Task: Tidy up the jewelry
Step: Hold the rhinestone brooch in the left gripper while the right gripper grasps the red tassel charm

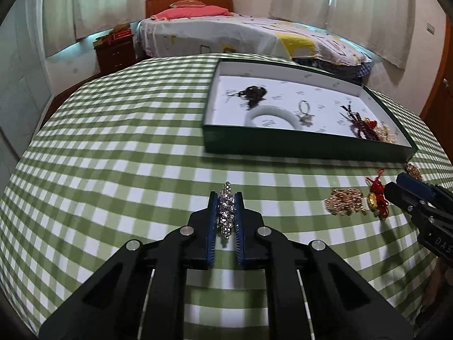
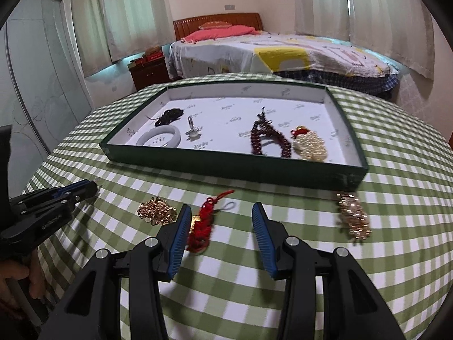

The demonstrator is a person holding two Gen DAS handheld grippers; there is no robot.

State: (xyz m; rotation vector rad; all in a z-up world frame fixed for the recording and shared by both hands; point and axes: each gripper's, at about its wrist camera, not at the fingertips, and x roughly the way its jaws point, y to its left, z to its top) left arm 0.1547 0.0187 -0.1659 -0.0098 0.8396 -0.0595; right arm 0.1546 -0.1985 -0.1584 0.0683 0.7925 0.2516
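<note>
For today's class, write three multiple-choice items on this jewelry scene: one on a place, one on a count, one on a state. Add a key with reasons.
1. Where does the white bangle lie?
A. On the bed
B. In the green tray
C. On the checked cloth

2. How many jewelry pieces lie loose on the checked cloth in the right wrist view?
A. Three
B. One
C. Six

3. What is the left gripper doing?
A. Standing open over nothing
B. Holding the bangle
C. Shut on a sparkling silver piece

Key: B, the bangle rests inside the tray's near left corner; A, two gold clusters and a red knot charm lie there; C, its pads press the silver piece.
</note>
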